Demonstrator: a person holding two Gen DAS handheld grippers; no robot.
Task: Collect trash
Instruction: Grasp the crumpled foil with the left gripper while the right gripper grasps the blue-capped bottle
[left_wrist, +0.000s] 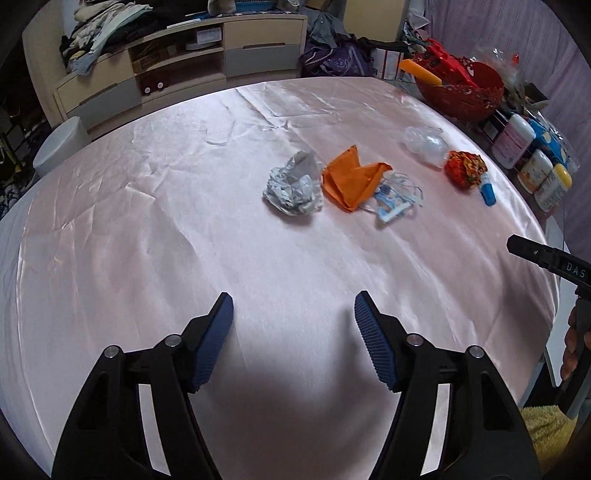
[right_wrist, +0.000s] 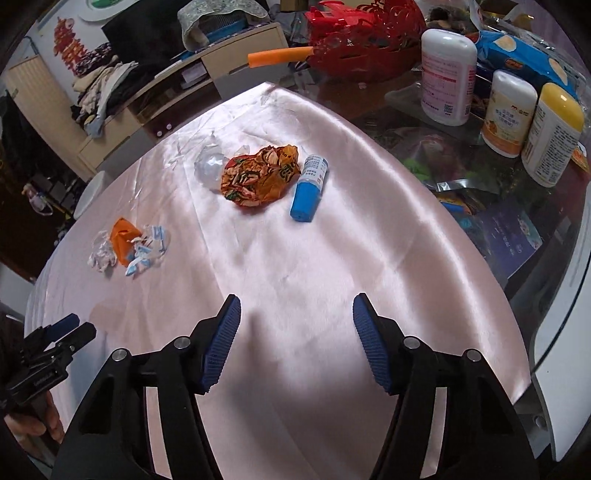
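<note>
Trash lies scattered on a pink satin-covered surface (left_wrist: 147, 221): crumpled grey paper (left_wrist: 293, 184), a folded orange wrapper (left_wrist: 349, 177), a torn blue-and-white packet (left_wrist: 393, 201), clear plastic (left_wrist: 424, 144), a crumpled red-orange snack bag (right_wrist: 258, 175) and a blue tube (right_wrist: 308, 184), its long axis running toward the camera, label print too small to read. Both the left tongs (left_wrist: 293, 339) and right tongs (right_wrist: 297, 339) hover open, holding nothing.

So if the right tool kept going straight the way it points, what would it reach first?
Probably bare pink cloth: the right tool stands open and empty, angled down at it. Further along that line lies the blue tube, though depth is unclear.
</note>
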